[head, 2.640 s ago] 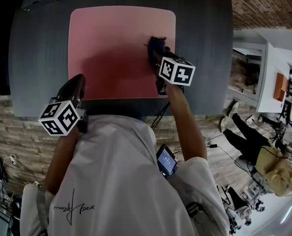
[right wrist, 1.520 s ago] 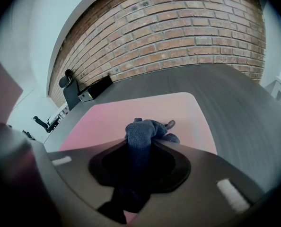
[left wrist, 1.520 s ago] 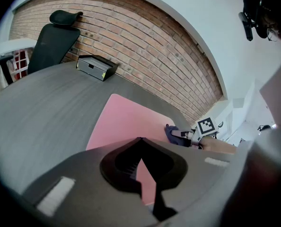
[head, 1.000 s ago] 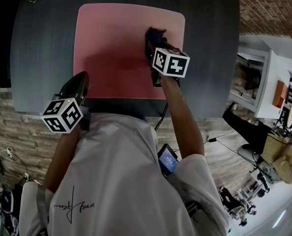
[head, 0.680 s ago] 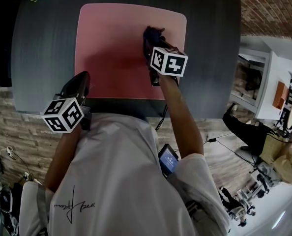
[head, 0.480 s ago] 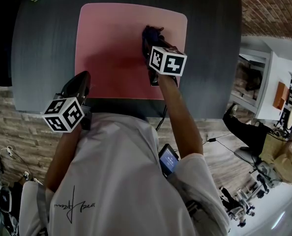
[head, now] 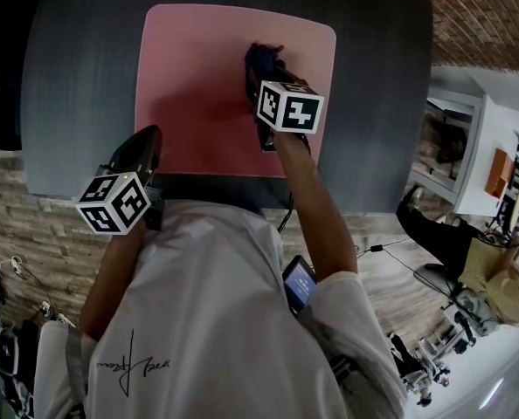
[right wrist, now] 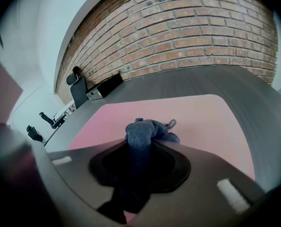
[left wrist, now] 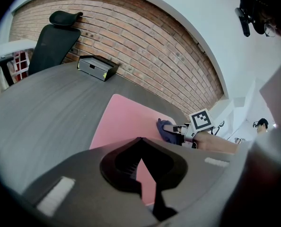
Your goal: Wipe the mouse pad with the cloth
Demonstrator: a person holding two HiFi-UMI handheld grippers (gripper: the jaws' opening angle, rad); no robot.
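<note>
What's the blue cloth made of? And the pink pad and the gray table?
The cloth looks like soft microfiber or terry: it is fuzzy and bunched. The pad is probably matte rubber or leatherette: smooth, flat, no shine. The table seems to be wood or laminate: it shows fine streaky grain.

A pink rectangular mouse pad (head: 198, 85) with rounded corners lies flat on the dark grey desk (head: 76, 85). A dark blue cloth (right wrist: 143, 131), bunched into a wad, rests on the pad's right half, pinched between the fingers of the right gripper (head: 261, 81).
</note>
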